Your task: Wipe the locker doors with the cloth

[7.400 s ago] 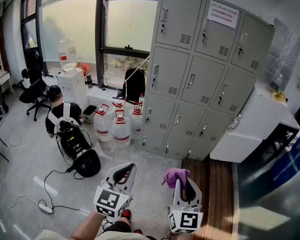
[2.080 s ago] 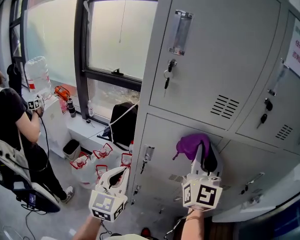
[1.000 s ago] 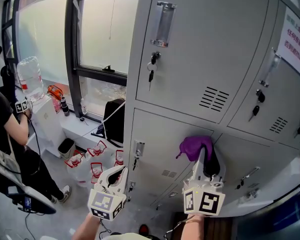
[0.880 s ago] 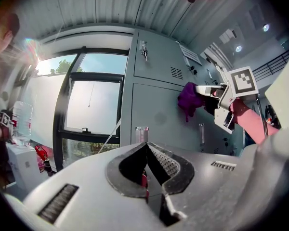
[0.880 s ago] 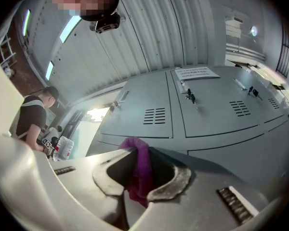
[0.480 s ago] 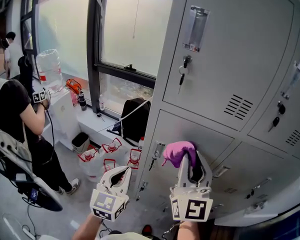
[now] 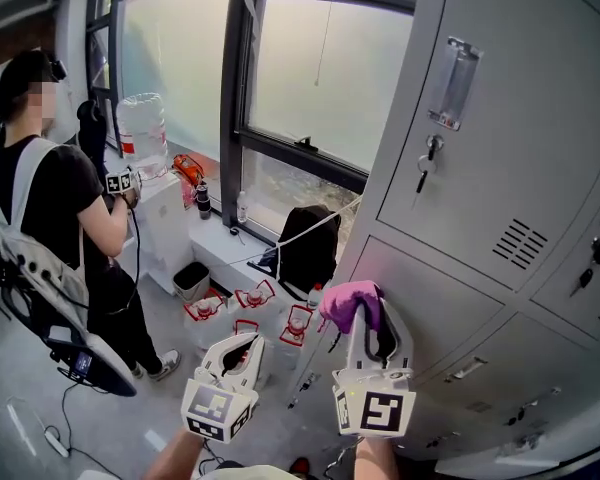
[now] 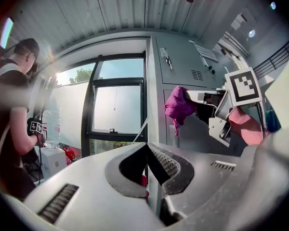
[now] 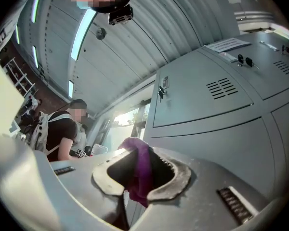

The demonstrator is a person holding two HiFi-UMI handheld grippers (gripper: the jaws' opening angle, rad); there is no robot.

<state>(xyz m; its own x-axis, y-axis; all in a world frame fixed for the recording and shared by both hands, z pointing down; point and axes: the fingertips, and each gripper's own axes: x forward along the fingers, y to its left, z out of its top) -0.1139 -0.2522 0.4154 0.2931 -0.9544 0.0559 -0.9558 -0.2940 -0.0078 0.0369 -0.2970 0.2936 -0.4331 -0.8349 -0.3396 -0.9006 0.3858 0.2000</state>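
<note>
The purple cloth (image 7: 346, 302) is bunched at the tip of my right gripper (image 7: 368, 320), which is shut on it. It hangs just in front of the grey lockers (image 7: 500, 158), near the left edge of a lower locker door (image 7: 425, 303). In the right gripper view the cloth (image 9: 139, 170) fills the gap between the jaws, with the upper locker door (image 9: 216, 97) ahead. My left gripper (image 7: 240, 346) is low and to the left, away from the lockers, shut on nothing. From the left gripper view (image 8: 147, 148) the cloth (image 8: 177, 106) shows at the right.
A person in a black shirt (image 7: 55, 203) stands at the left, holding a gripper. Water jugs (image 7: 252, 303), a small bin (image 7: 192, 280), a black bag (image 7: 305, 250) and a water dispenser (image 7: 145, 138) sit below the window (image 7: 320, 68). A cable (image 7: 30, 428) lies on the floor.
The head view has swung left, so the lockers sit further right in view. My right gripper has carried the cloth left along the lower doors to the bank's left edge. The left gripper has barely moved.
</note>
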